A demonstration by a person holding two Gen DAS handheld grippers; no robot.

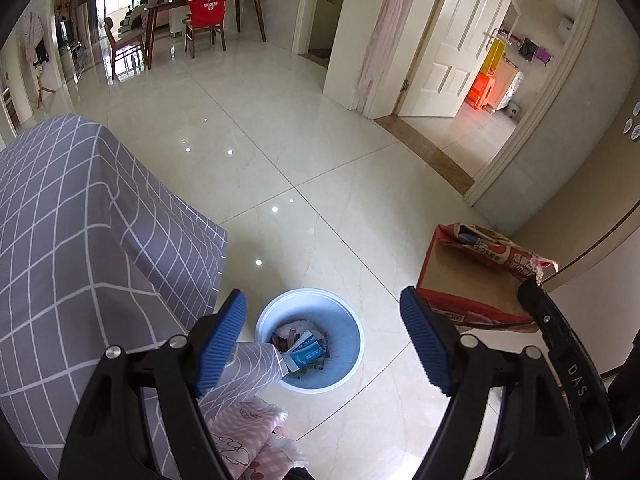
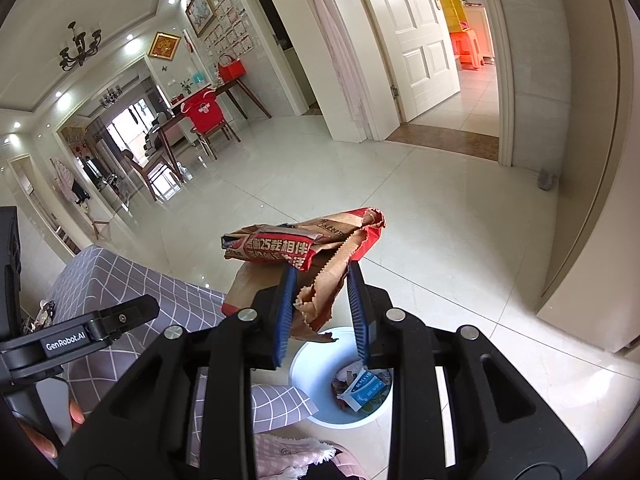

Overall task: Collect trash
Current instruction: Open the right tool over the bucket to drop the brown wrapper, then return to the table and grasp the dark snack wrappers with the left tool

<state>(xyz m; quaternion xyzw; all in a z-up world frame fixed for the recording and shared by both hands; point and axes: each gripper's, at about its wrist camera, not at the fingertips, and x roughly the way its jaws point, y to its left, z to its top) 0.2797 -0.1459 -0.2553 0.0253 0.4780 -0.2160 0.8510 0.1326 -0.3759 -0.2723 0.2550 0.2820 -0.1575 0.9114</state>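
A light blue bin (image 1: pixel 348 344) stands on the tiled floor beside the cloth-covered table, with paper scraps and a blue-white carton (image 1: pixel 306 350) inside. My left gripper (image 1: pixel 322 320) hangs above the bin, open, with nothing between its blue pads. A crumpled red and brown paper bag (image 2: pixel 304 248) with printed characters is pinched by its brown edge in my right gripper (image 2: pixel 322 320), which is shut on it. The bag hangs above and behind the bin (image 2: pixel 304 364). In the left wrist view the bag (image 1: pixel 472 276) shows at the right, higher than the bin.
A table under a grey checked cloth (image 1: pixel 80 220) fills the left, its corner drooping over the bin's near rim. Pink patterned fabric (image 1: pixel 248 432) lies below. An open white door (image 1: pixel 452 40) and doorway are at the far right. Dining chairs (image 1: pixel 204 20) stand far back.
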